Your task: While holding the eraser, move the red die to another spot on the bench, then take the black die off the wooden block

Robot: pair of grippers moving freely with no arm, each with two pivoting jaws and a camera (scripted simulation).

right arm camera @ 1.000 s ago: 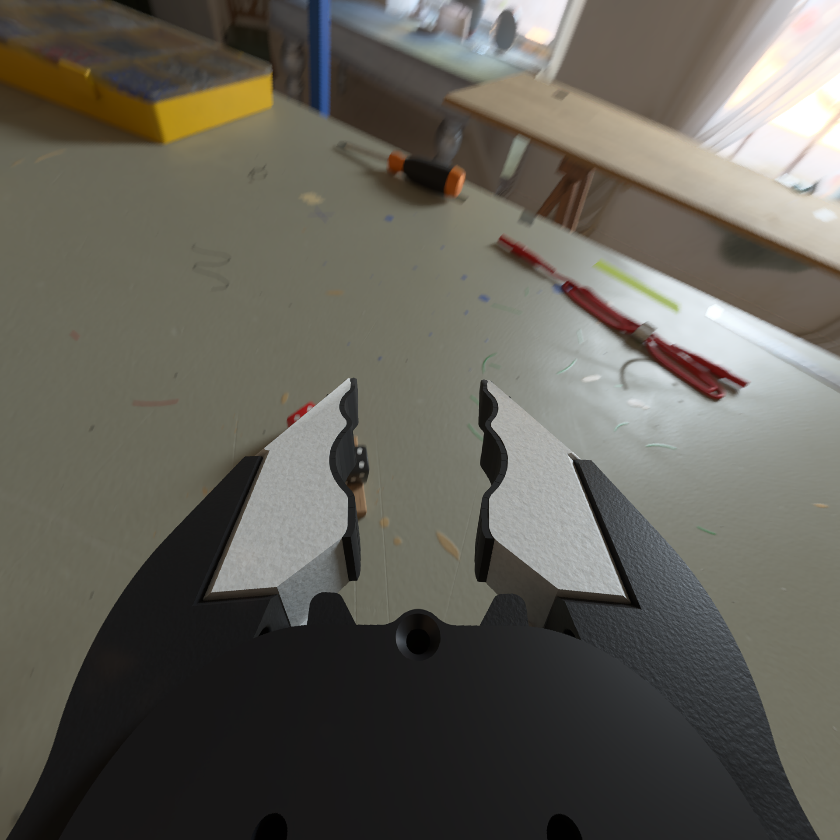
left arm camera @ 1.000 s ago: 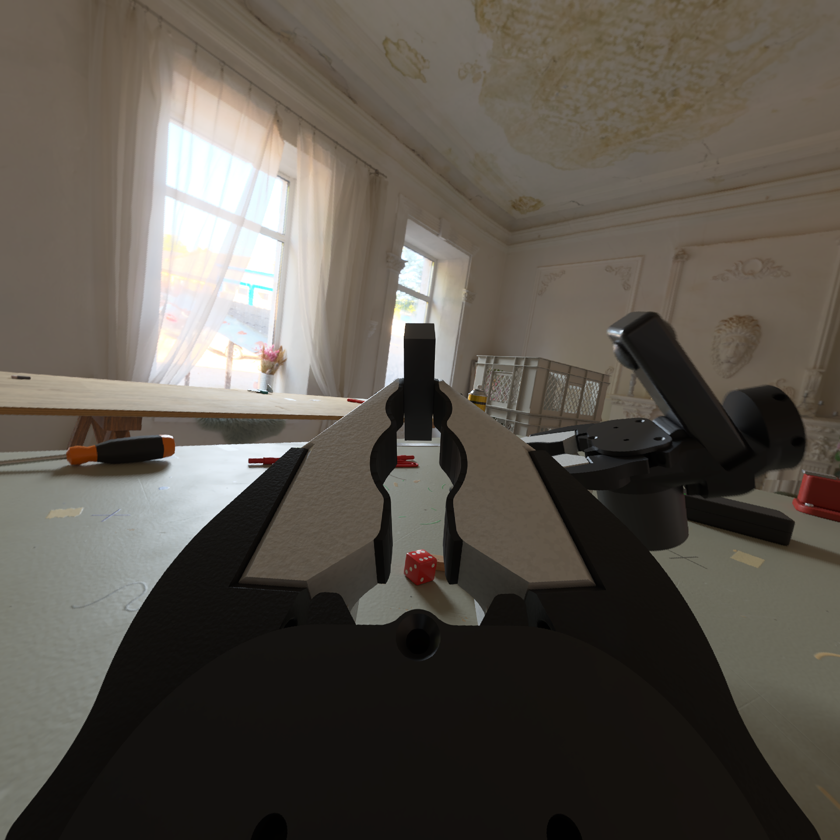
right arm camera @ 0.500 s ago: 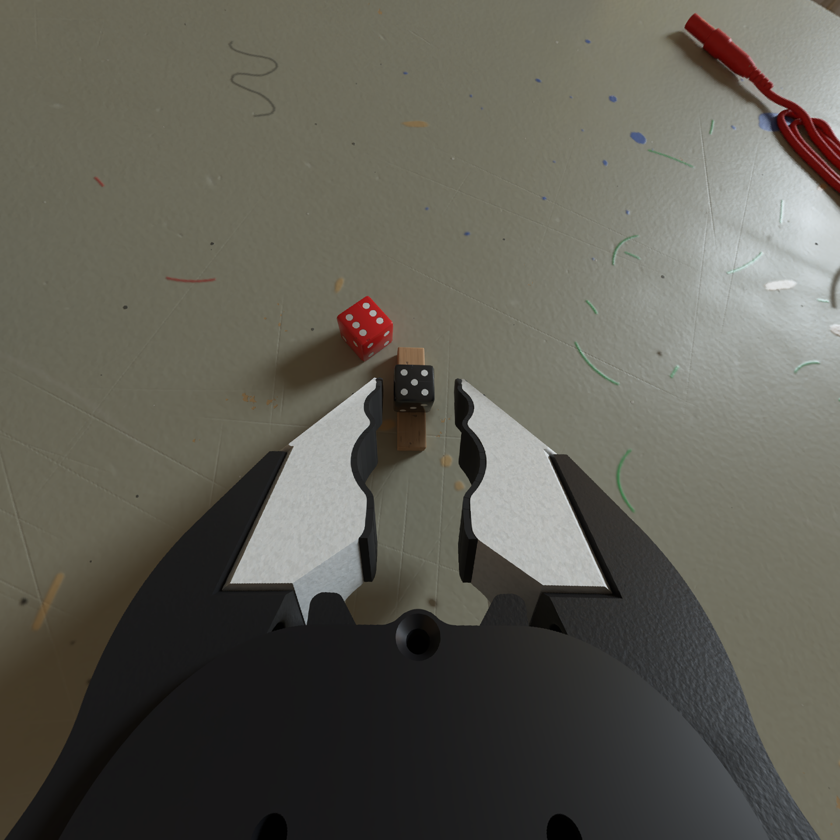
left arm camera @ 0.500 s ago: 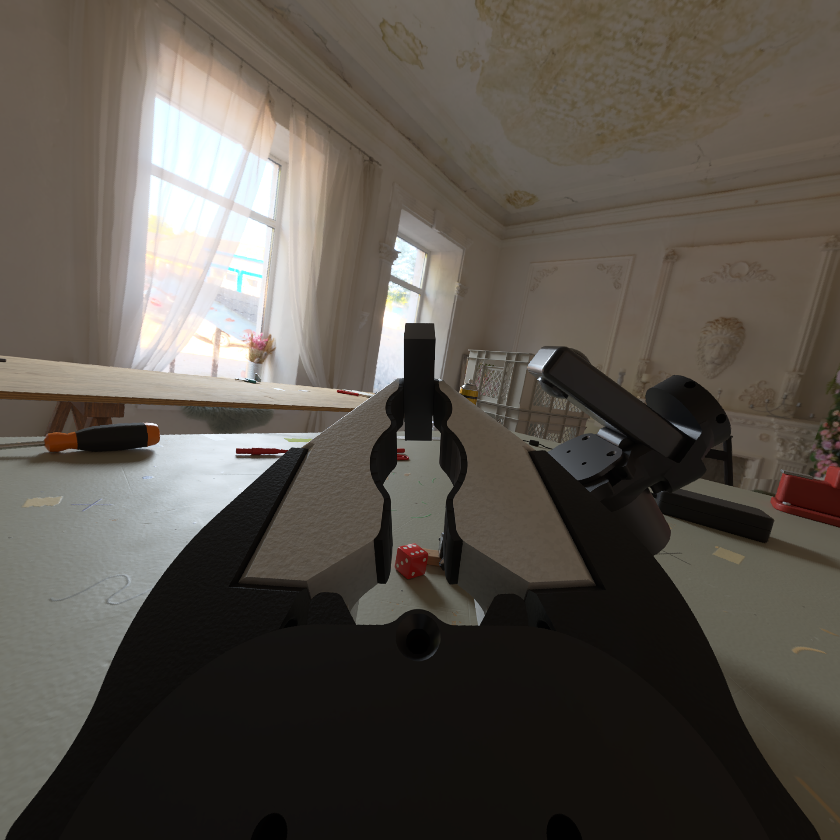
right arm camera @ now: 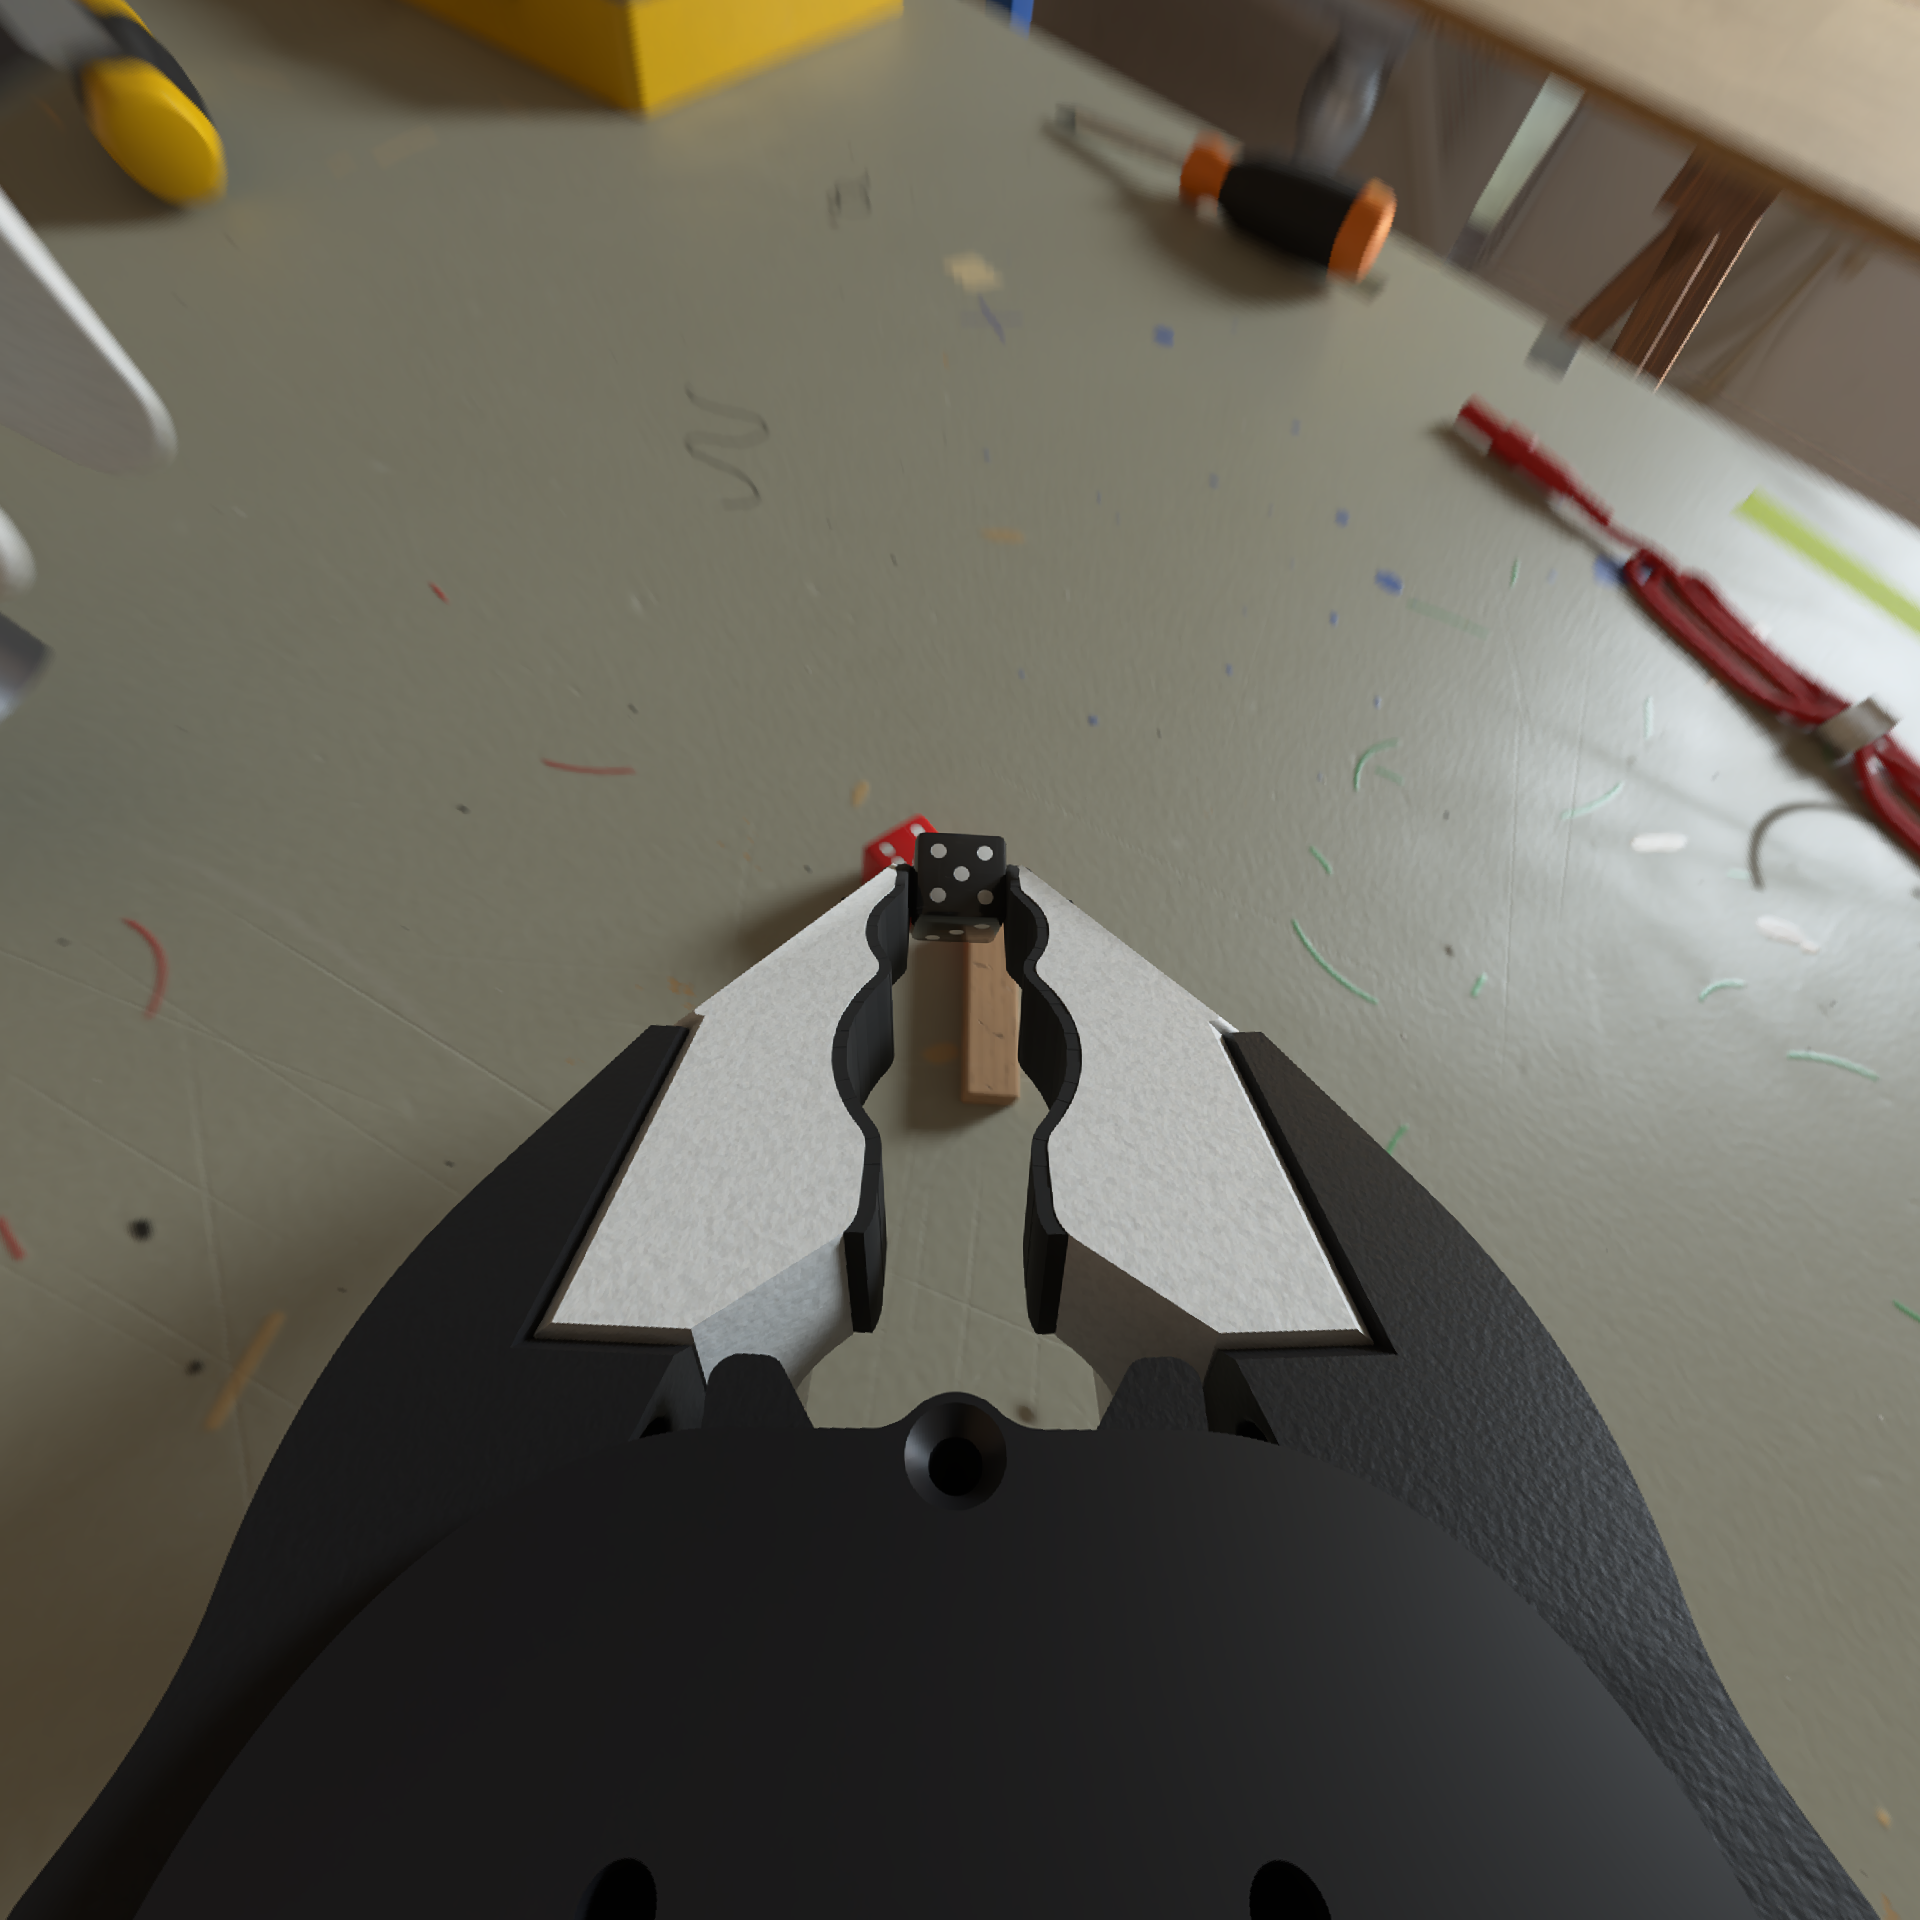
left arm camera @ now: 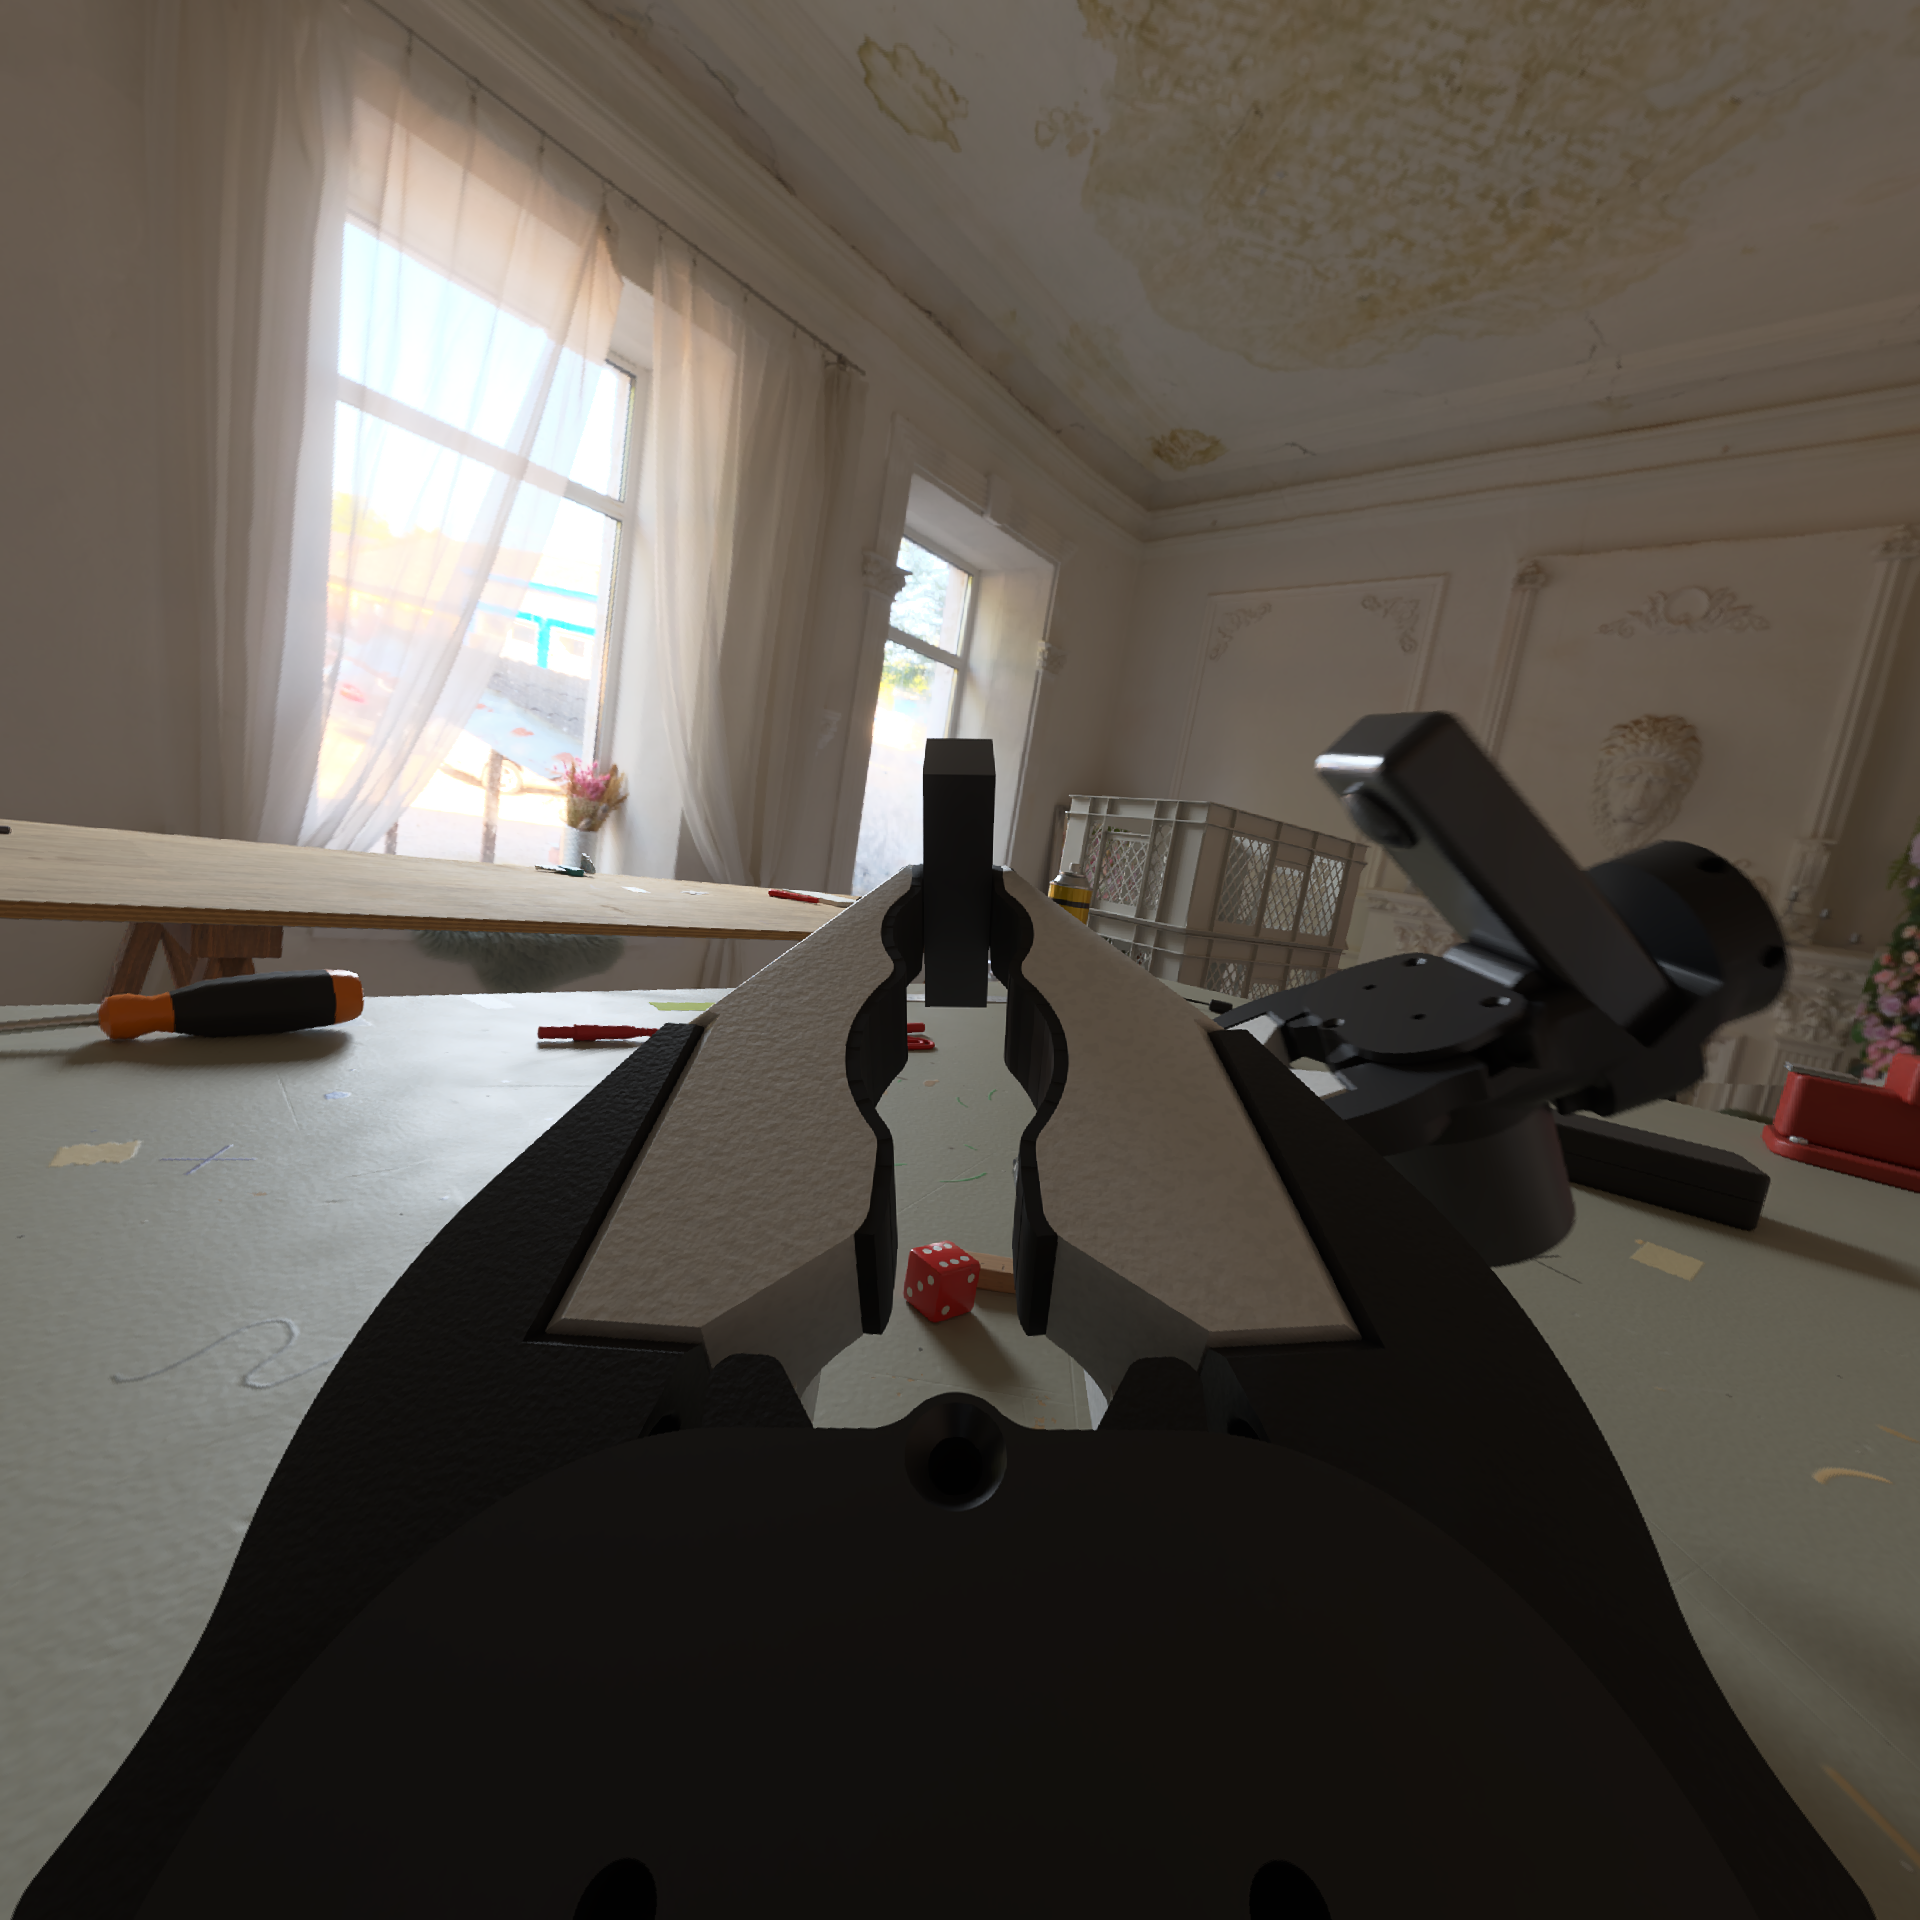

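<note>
Orange-and-black screwdriver [right arm camera: 1288,208] lies far ahead, right of the jaws. Red cable [right arm camera: 1714,644] far right. Yellow box [right arm camera: 665,42] ahead, left.

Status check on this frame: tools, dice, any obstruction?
Left tool shut on eraser. Right tool shut on black die, above wooden block. Red die beside block.

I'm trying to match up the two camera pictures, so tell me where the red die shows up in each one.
Left wrist view: the red die lies on the bench low in the picture, seen in the gap between the left gripper's fingers.
Right wrist view: only a corner of the red die shows, just above centre, behind the black die at the right gripper's fingertips.
Shared landmark: the orange-and-black screwdriver.
</note>
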